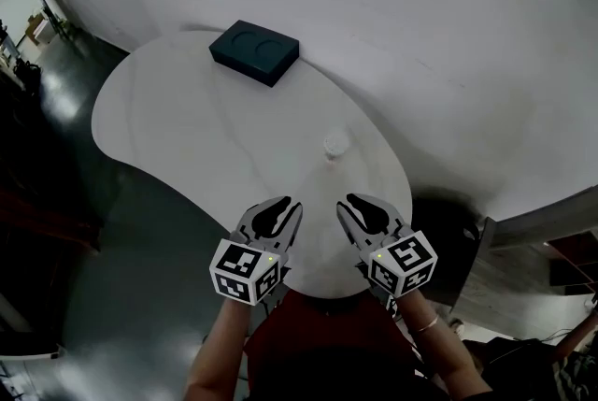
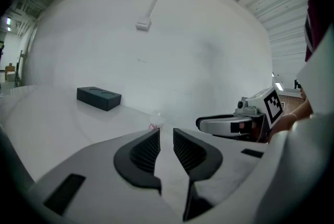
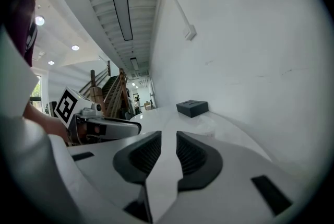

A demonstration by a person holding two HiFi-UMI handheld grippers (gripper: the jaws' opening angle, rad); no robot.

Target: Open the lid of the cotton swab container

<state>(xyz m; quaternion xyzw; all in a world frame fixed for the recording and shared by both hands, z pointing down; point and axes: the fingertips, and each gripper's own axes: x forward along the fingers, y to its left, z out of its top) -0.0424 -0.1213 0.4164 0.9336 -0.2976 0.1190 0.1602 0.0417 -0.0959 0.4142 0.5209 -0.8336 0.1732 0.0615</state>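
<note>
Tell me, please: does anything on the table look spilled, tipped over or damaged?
Nothing stands out. The small clear container stands upright on the white table, and the dark box lies flat near its far edge.

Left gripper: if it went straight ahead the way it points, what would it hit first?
Probably the small cotton swab container on the white table, just left of the left gripper's line; it might narrowly miss.

White table (image 1: 168,128) holds dark box (image 1: 254,52) and small container (image 1: 335,145).
</note>
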